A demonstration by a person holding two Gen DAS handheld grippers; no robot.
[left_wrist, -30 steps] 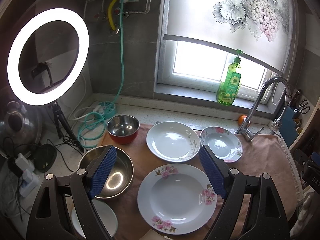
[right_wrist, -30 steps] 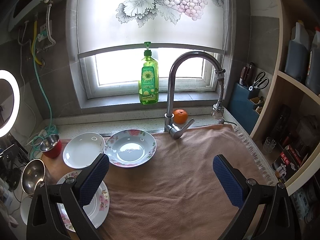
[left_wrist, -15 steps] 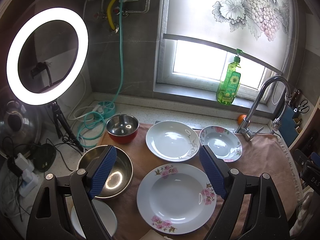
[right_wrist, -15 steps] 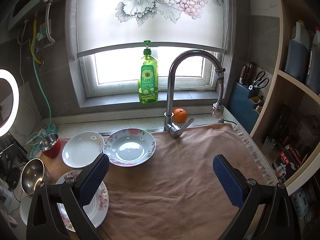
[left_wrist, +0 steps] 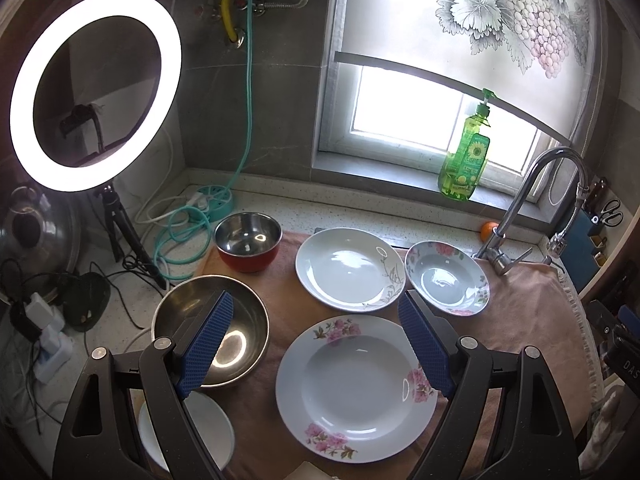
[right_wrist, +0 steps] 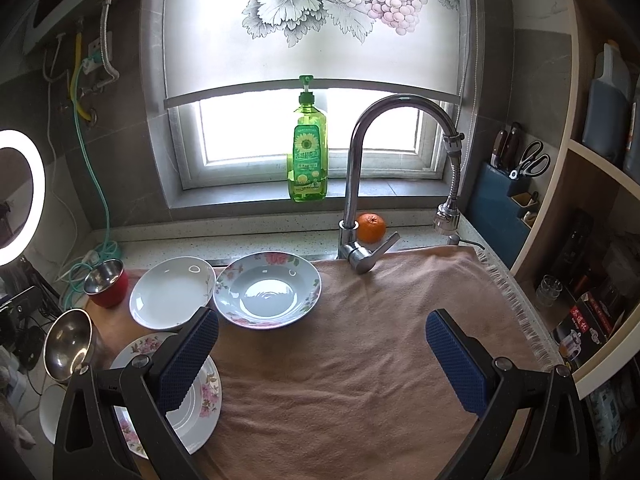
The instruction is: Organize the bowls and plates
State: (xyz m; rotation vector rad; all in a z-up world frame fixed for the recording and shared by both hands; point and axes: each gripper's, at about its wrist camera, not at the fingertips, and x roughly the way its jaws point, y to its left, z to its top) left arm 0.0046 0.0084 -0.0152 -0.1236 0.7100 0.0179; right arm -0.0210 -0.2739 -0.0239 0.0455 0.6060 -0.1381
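On a tan towel [left_wrist: 532, 312] lie a large pink-flowered plate [left_wrist: 356, 390], a white plate with a leaf sprig [left_wrist: 350, 269] and a flowered deep dish [left_wrist: 447, 277]. A large steel bowl [left_wrist: 211, 330] and a small red-walled steel bowl [left_wrist: 247, 241] stand to the left. A small white plate [left_wrist: 208, 436] lies at the near left. My left gripper [left_wrist: 316, 340] is open and empty, above the large flowered plate. My right gripper [right_wrist: 320, 344] is open and empty over bare towel [right_wrist: 360, 360], right of the flowered dish [right_wrist: 267, 290] and white plate [right_wrist: 172, 298].
A chrome tap [right_wrist: 372, 184] and an orange [right_wrist: 371, 227] stand behind the towel. A green soap bottle [right_wrist: 307, 152] is on the sill. A ring light [left_wrist: 94, 88], cables and a teal hose [left_wrist: 180, 232] crowd the left. Shelves and a knife block [right_wrist: 508, 184] line the right.
Both views shift very slightly to the left; the dishes have not moved and both grippers stay open.
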